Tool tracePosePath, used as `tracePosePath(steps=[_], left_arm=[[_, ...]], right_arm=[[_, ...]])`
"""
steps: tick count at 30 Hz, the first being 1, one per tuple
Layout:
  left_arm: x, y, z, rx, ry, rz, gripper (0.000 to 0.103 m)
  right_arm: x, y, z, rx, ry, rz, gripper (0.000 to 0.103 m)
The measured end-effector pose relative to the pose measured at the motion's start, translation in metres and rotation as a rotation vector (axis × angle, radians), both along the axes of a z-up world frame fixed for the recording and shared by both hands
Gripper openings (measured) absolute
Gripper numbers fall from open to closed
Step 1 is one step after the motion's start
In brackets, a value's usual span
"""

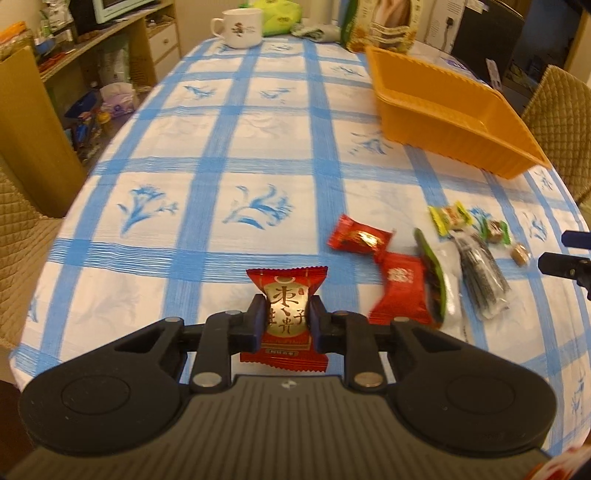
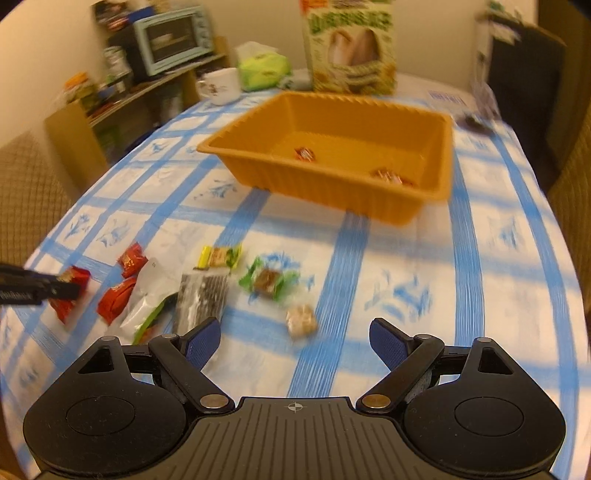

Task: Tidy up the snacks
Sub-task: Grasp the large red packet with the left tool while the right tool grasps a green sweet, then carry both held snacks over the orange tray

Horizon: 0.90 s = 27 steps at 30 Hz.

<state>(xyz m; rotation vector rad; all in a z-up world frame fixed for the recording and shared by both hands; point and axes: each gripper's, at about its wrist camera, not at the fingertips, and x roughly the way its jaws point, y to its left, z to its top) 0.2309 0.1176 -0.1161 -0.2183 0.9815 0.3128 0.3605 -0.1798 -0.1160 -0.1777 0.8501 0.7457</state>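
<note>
My left gripper (image 1: 287, 320) is shut on a red snack packet with gold writing (image 1: 286, 291), its pads squeezing the packet's middle just over the tablecloth. To its right lie two more red packets (image 1: 360, 236) (image 1: 400, 291), a green-edged clear bag (image 1: 439, 280), a dark sesame bar (image 1: 480, 275) and small candies. My right gripper (image 2: 295, 345) is open above the cloth, with a pale wrapped candy (image 2: 301, 320) just ahead between its fingers, untouched. The orange tray (image 2: 436, 162) holds two wrapped candies (image 2: 306, 153) (image 2: 388, 175). The left gripper shows at the left edge of the right wrist view.
A white mug (image 1: 240, 27), a green bag (image 2: 263, 70) and a tall snack box (image 2: 351, 48) stand at the table's far end. Shelves with a toaster oven (image 2: 173, 38) line the left wall. Quilted chairs (image 1: 557, 122) stand at both sides of the table.
</note>
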Motion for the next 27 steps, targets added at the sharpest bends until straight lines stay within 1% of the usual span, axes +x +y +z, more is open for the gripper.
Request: tracePosePath(steps=[2, 3, 5, 8, 12, 13, 15, 16, 20, 21, 22, 24, 27], left_arm=[[-0.002, 0.005, 0.003, 0.004, -0.006, 0.019, 0.022], [-0.003, 0.007, 0.004, 0.006, -0.009, 0.028, 0.022], [-0.006, 0.011, 0.006, 0.011, -0.011, 0.045, 0.022], [-0.009, 0.016, 0.008, 0.016, -0.011, 0.070, 0.022], [-0.013, 0.022, 0.009, 0.021, -0.007, 0.096, 0.022], [-0.014, 0.023, 0.009, 0.021, -0.006, 0.102, 0.022], [-0.015, 0.025, 0.008, 0.022, -0.004, 0.112, 0.022], [-0.016, 0.026, 0.008, 0.022, -0.003, 0.116, 0.022], [-0.018, 0.028, 0.009, 0.023, -0.002, 0.129, 0.022], [-0.018, 0.029, 0.009, 0.023, -0.002, 0.133, 0.022], [-0.018, 0.029, 0.009, 0.024, -0.002, 0.135, 0.022], [-0.018, 0.030, 0.009, 0.025, -0.001, 0.138, 0.022], [-0.018, 0.029, 0.011, 0.028, -0.003, 0.135, 0.022]], right_arm=[[0.006, 0.006, -0.004, -0.022, -0.035, 0.048, 0.087], [0.009, 0.011, -0.007, -0.036, -0.049, 0.077, 0.081], [0.016, 0.018, -0.012, -0.067, -0.062, 0.120, 0.073], [0.024, 0.028, -0.019, -0.084, -0.081, 0.177, 0.069], [0.032, 0.042, -0.027, -0.113, -0.089, 0.261, 0.057], [0.034, 0.045, -0.029, -0.121, -0.090, 0.282, 0.055], [0.037, 0.051, -0.032, -0.132, -0.087, 0.316, 0.048], [0.038, 0.054, -0.033, -0.136, -0.082, 0.327, 0.046], [0.042, 0.062, -0.035, -0.130, -0.071, 0.364, 0.036], [0.043, 0.063, -0.036, -0.126, -0.064, 0.369, 0.032], [0.044, 0.064, -0.036, -0.122, -0.055, 0.371, 0.030], [0.046, 0.066, -0.036, -0.116, -0.040, 0.367, 0.022], [0.047, 0.067, -0.034, -0.115, -0.017, 0.334, 0.021]])
